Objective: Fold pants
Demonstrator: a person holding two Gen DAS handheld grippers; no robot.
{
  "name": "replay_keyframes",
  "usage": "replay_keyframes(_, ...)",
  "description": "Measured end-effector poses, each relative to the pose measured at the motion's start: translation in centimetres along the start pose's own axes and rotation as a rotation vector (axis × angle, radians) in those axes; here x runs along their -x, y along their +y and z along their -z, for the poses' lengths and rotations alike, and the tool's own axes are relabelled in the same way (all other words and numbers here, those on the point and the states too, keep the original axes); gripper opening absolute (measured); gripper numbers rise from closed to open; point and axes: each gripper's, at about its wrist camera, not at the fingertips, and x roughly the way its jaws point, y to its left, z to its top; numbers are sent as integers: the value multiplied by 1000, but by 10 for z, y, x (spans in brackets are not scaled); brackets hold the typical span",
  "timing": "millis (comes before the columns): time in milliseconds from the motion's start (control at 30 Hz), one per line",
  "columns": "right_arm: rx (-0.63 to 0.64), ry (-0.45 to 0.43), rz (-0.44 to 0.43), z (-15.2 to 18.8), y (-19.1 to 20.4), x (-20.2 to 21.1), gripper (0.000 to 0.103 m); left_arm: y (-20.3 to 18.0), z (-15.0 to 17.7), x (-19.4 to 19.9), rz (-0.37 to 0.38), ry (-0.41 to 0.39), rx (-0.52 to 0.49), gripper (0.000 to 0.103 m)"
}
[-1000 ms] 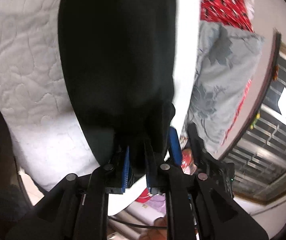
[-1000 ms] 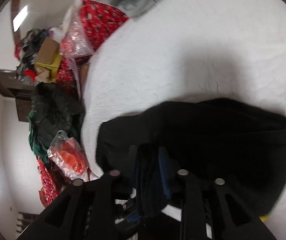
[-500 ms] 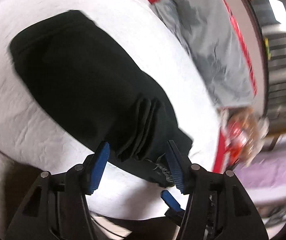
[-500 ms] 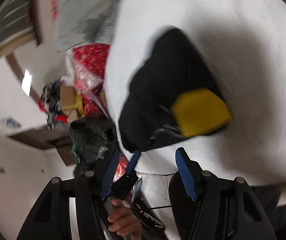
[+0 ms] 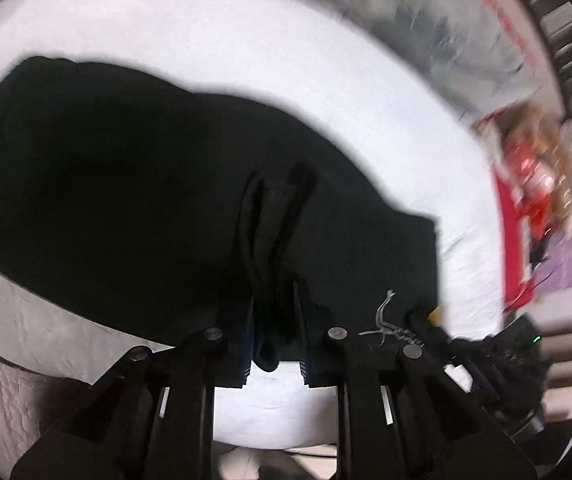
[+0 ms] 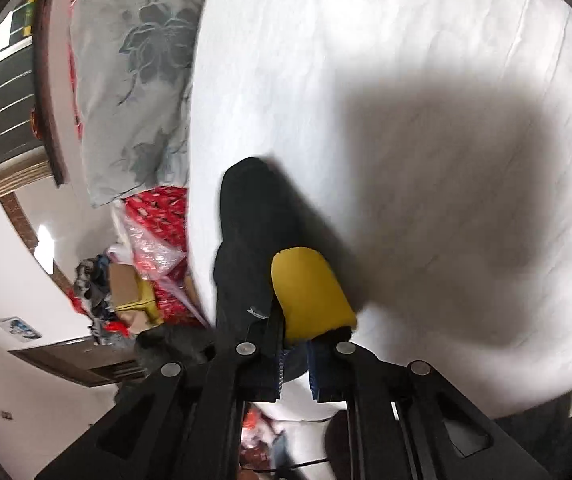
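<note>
Black pants (image 5: 125, 184) (bunched) pinched in closing left gripper (image 5: 273, 320).

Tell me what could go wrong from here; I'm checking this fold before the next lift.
1. The left tongs are closing on a bunched ridge of the black pants, so lifting could drag creases into the fold.
2. The pants lie near the edge of the white bed; a pull could slide them off.
3. The yellow patch by the right tongs may stay exposed.
</note>
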Motion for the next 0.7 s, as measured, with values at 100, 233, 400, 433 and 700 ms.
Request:
replay_keyframes(100,35,-6,50,-2,-6,-11,7,10,-2,0,45,-3,47,15)
replay_keyframes(233,73,53,47,-5,1,-6,20,24,-3,15,149,5,63,15)
replay_keyframes(400,156,116,56,12,23,36,42,39,1,58,162,-69,21,15)
replay_keyframes(433,211,79,40,14,31,49,42,39,1,63,158,-88,22,15)
replay_keyframes(700,482,-15,36,10,88,16,39,-11,-16,30,246,-32,-41,17)
